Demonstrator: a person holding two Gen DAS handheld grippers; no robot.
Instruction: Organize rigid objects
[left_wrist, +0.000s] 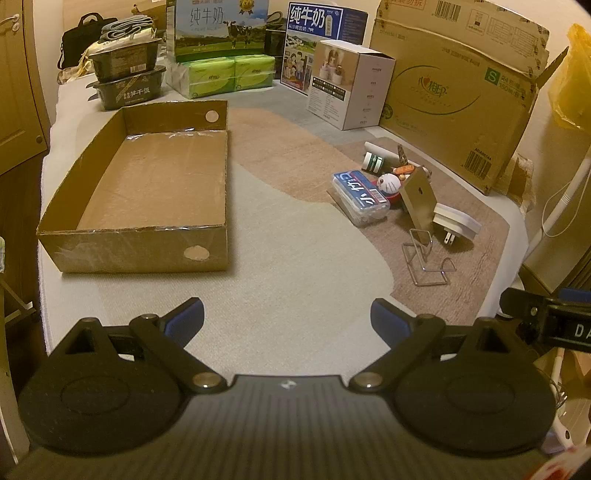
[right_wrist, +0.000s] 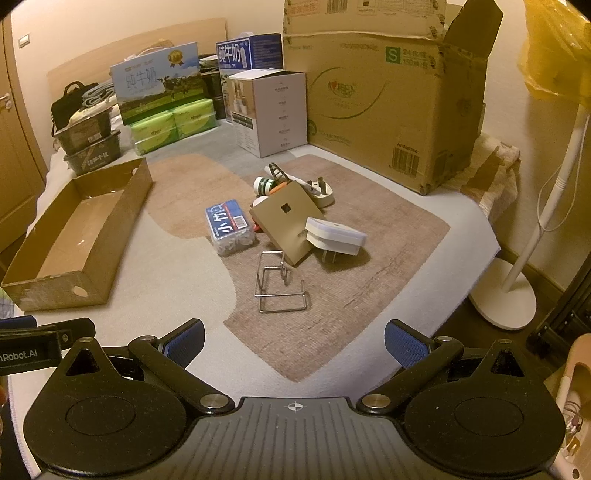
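Left wrist view: the black left gripper (left_wrist: 287, 317) is hovering over the pale woven mat (left_wrist: 295, 258), its blue-padded fingers (left_wrist: 186, 317) spread wide and gripping nothing.
Right wrist view: the black right gripper (right_wrist: 294, 341) is likewise sitting released, blue ribbed pads (right_wrist: 404, 345) far apart, nothing between them.
Tray: a shallow brown corrugated cardboard box (left_wrist: 142, 232) is lying at centre left, its edges rough and taped, a round hole punched in each end wall; nothing is showing inside it.
Pile: the rigid objects are lying clustered at centre right on the brown patch of the mat, well apart from the tray.
Wire piece: a bent shiny metal wire stand (right_wrist: 281, 286) is sitting nearest the grippers, thin and angular.
Plate: a flat square tan plate with a small square hole (right_wrist: 286, 225) is leaning tilted over the things behind it.
Plug: a white rounded plastic plug adapter (right_wrist: 334, 238) is resting against the plate, prongs pointing down.
Case: a clear plastic box with a blue printed label (right_wrist: 231, 227) is lying just left of the plate.
Hard to make out: a red and white round toy (left_wrist: 390, 184) and a white cylinder with a green band (left_wrist: 373, 160) are partly hidden behind the plate; the smaller items around them are too jumbled to name.
Background: a large brown printed carton (right_wrist: 380, 110) is cut off by the top of the frame.
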